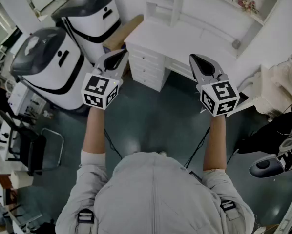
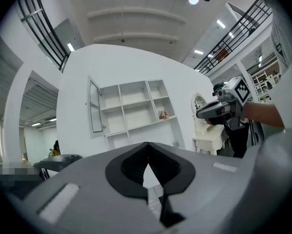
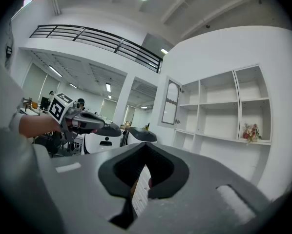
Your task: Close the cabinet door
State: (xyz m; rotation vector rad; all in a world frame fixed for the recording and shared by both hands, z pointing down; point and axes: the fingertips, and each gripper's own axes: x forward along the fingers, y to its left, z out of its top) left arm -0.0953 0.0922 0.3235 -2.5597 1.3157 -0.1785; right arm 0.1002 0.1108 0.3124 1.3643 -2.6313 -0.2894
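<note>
A pale grey shirt (image 1: 156,194) with bare forearms fills the bottom of the head view. Each hand carries a claw with a black-and-white marker cube behind it. The left claw (image 1: 117,57) is smooth grey plastic with black ribbed pads. In its own view the left claw (image 2: 147,150) has its tips pressed together with nothing between them. The right claw (image 1: 198,62) is of the same make. Its own view shows the right claw (image 3: 146,150) with tips meeting too, and nothing pinched.

Under both lies a dark, glossy floor (image 1: 151,126). To the left stand two rounded white machines (image 1: 48,67) with dark grey tops and black bands. A brown board (image 1: 124,30) leans beside them. At the right edge is a carved white dressing table (image 1: 278,87), partly cut off.

Ahead is a stack of white drawers (image 1: 146,67) under a smooth white surface (image 1: 185,38). A small grey thing (image 1: 236,44) on it is too blurred to name. Above rise boxy white shelves (image 3: 219,106), one holding pink flowers (image 3: 251,130).

The door (image 3: 170,103) is a narrow white frame with a scalloped pane. It hangs at the shelves' left edge and is swung out. The left claw view shows the door (image 2: 94,106) almost edge-on. From the head view it is hard to pick out.
</note>
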